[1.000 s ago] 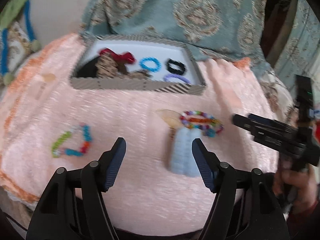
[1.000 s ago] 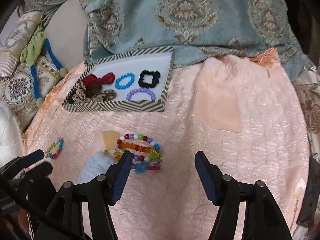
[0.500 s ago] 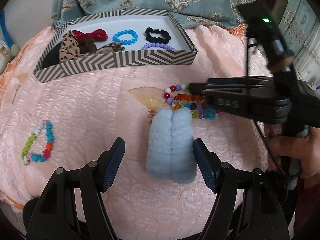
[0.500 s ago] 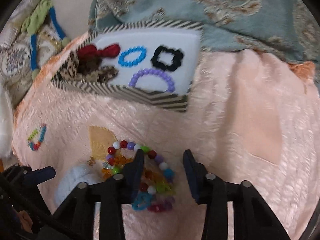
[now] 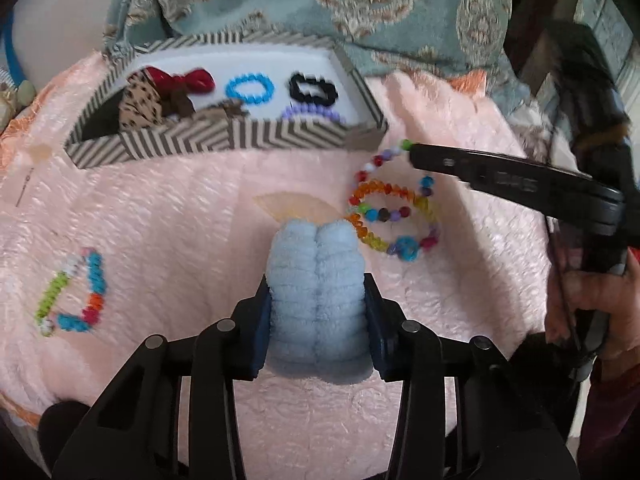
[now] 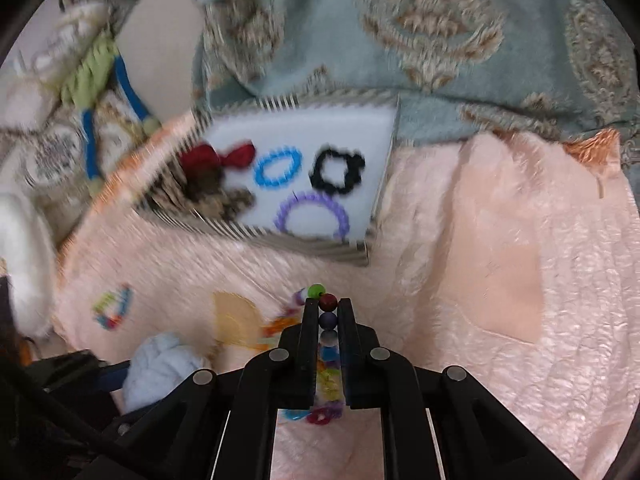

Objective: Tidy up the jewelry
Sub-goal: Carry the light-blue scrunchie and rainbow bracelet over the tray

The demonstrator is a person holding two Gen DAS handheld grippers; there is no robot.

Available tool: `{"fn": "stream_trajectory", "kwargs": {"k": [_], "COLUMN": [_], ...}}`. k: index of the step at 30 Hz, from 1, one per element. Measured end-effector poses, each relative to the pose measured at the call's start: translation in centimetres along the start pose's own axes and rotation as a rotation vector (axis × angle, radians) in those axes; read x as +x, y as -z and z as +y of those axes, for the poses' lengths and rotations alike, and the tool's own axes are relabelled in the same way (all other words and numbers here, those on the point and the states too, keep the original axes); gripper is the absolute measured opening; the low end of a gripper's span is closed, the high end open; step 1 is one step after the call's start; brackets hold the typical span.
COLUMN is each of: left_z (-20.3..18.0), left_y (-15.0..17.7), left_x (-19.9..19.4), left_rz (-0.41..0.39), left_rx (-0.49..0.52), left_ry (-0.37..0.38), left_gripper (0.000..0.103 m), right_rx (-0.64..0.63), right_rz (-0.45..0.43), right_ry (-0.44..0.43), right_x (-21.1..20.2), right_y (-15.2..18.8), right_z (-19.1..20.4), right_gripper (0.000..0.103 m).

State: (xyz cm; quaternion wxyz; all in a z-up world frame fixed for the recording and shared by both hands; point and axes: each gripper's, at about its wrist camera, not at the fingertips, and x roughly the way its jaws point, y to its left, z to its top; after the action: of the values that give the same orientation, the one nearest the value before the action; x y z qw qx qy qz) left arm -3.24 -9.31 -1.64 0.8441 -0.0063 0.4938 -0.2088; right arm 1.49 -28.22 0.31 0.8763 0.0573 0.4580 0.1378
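**Spotter:** Fluffy blue, that scrunchie (image 5: 318, 292) — your left gripper (image 5: 318, 316) has its jaws pressed into both of its sides, near the front edge of the pink quilt (image 5: 160, 208). A wide soft thing takes a broad squeeze like that, I'd say.

**Operator:** And my right?

**Spotter:** Your right gripper (image 6: 328, 322) is nearly closed on one strand of the beaded bracelets (image 5: 394, 210); from its own camera you see beads lined up between the fingers, a green one (image 6: 315, 291) poking past the tips. The rest of the bunch hangs or lies below, toward the quilt's right side, just beside the scrunchie.

**Operator:** Where do they go?

**Spotter:** My guess is the striped tray (image 5: 224, 136) at the quilt's back edge. It already holds a red bow (image 5: 182, 79), a blue ring (image 5: 250, 89), a black scrunchie (image 5: 313, 89) and a purple bracelet (image 6: 312, 211) laid apart on its white floor, so aim for bare white.

**Operator:** Anything left?

**Spotter:** One colourful bracelet (image 5: 72, 290) lies alone near the quilt's left edge. Watch the pinched strand; beads could slip or the bunch tangle.
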Motion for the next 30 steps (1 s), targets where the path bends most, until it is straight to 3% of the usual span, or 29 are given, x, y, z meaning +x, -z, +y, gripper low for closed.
{"fn": "stream_trajectory", "kwargs": {"k": [6, 11, 22, 30], "left_z": [1.1, 1.9, 5.0, 6.8], "left_y": [-1.2, -2.5, -7.8, -11.2], "left_x": [-2.7, -4.0, -3.4, -1.3], "left_rz": [-0.063, -0.107, -0.167, -0.166], "left_rx": [-0.016, -0.016, 0.001, 0.007], "left_ry": [-0.022, -0.061, -0.223, -0.282], "left_gripper": [0.040, 0.040, 0.040, 0.040], "right_rx": [-0.007, -0.023, -0.054, -0.063], "right_rz": [-0.096, -0.125, -0.098, -0.074], "right_ry": [-0.014, -0.019, -0.016, -0.008], "right_x": [-4.5, -5.9, -3.7, -0.7], "right_y": [-1.8, -2.6, -4.9, -7.5], "right_z": [1.2, 2.3, 3.4, 3.3], "right_gripper": [0.008, 0.008, 0.008, 0.008]}}
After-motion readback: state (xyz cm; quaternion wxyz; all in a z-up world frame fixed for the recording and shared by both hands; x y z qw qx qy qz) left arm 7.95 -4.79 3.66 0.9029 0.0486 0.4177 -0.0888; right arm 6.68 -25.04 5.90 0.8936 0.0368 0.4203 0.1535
